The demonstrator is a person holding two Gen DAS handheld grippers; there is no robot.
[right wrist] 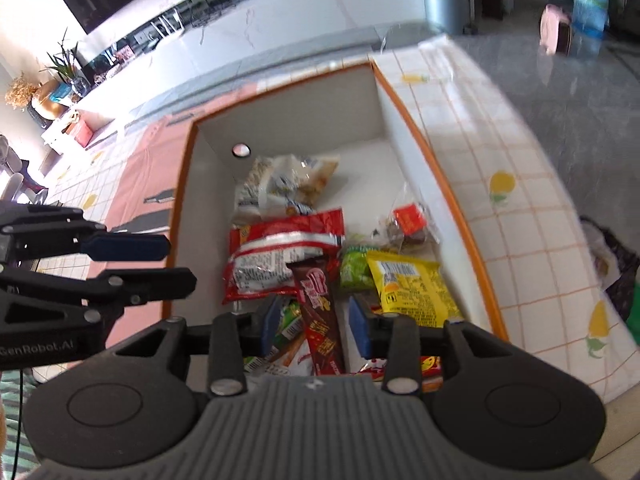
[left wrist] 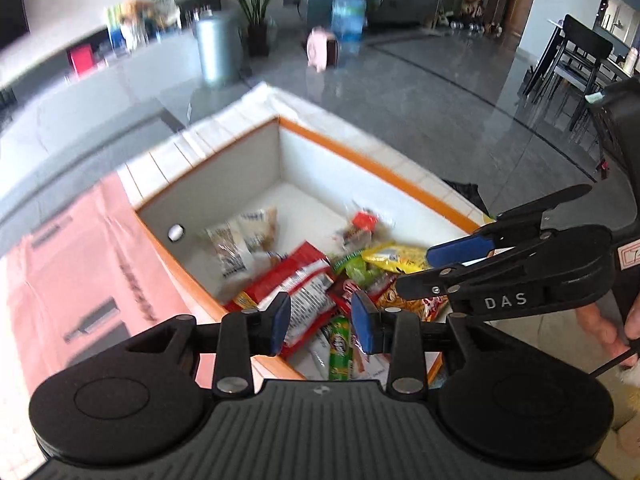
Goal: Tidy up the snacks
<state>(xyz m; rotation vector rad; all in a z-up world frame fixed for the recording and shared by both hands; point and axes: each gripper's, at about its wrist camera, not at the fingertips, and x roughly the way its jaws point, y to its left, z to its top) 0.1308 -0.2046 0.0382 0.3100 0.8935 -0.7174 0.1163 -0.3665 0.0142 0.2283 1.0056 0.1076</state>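
A white box with an orange rim (left wrist: 224, 172) (right wrist: 300, 108) holds several snacks. Among them are a red packet (left wrist: 296, 280) (right wrist: 280, 252), a yellow packet (left wrist: 396, 258) (right wrist: 408, 288), a green packet (right wrist: 354, 270), a brown chocolate bar (right wrist: 318, 308) and a clear cracker bag (left wrist: 236, 240) (right wrist: 288, 184). My left gripper (left wrist: 322, 324) hovers over the near end of the box, open, with nothing pressed between its blue pads. My right gripper (right wrist: 314, 326) hangs open above the brown bar, which lies loose in the box. Each gripper shows in the other's view, the right (left wrist: 432, 268) and the left (right wrist: 172, 262).
The box sits on a table with a checked lemon-print cloth (right wrist: 520, 200) and a pink sheet (left wrist: 80, 260) beside it. A hand (left wrist: 624, 320) holds the right gripper's handle. On the floor beyond stand a grey bin (left wrist: 218, 48), a water bottle (left wrist: 349, 16) and dark chairs (left wrist: 572, 60).
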